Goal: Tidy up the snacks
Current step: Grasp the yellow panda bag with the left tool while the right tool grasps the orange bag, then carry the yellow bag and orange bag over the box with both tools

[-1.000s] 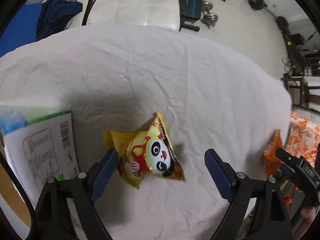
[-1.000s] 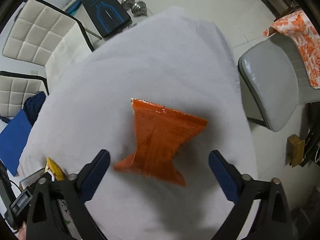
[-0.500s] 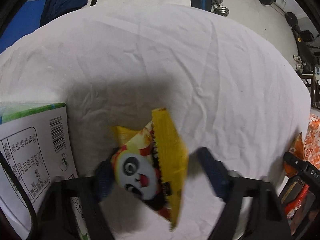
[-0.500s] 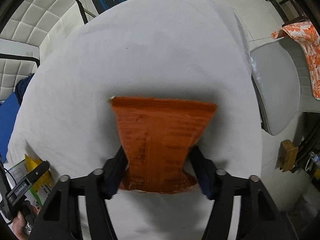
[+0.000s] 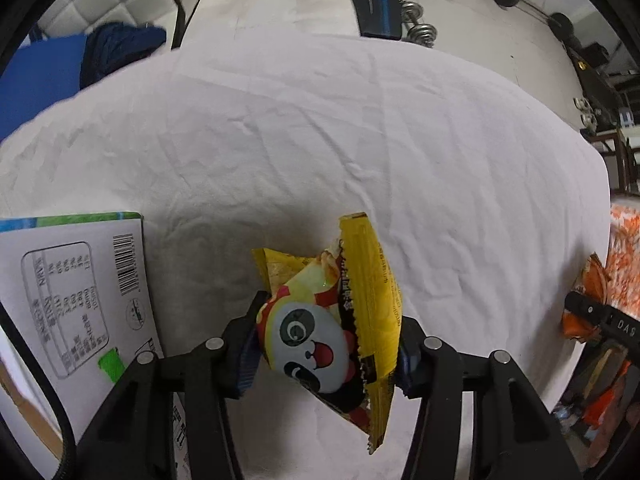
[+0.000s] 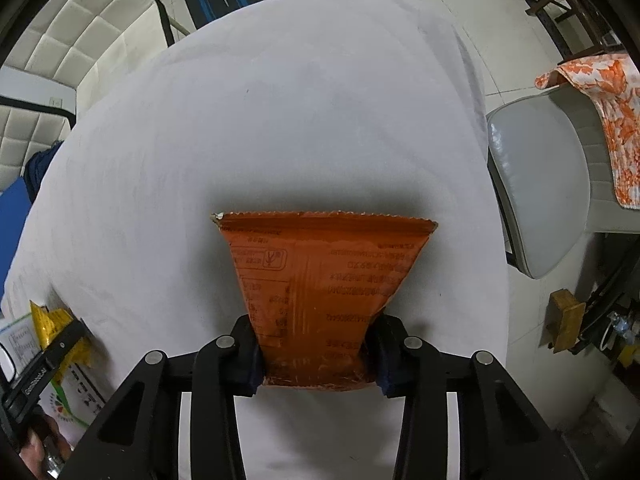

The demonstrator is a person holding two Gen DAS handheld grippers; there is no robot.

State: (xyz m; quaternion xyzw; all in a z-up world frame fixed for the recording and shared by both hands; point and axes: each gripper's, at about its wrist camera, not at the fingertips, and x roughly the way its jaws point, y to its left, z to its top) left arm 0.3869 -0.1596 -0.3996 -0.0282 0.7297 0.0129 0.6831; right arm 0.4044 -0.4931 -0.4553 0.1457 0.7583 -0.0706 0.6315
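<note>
The left gripper (image 5: 326,350) pinches the yellow panda snack bag (image 5: 334,328); the right gripper (image 6: 318,354) pinches the orange snack bag (image 6: 320,292). The white carton (image 5: 72,300) lies just left of the left gripper, the nearer one.

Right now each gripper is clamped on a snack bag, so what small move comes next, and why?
Probably swing the left gripper toward the box beside it. Its yellow bag is clamped and the box sits close on the left; the right gripper holds the orange bag farther away.

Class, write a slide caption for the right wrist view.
Right gripper shut on an orange snack packet above the white tablecloth.
</note>
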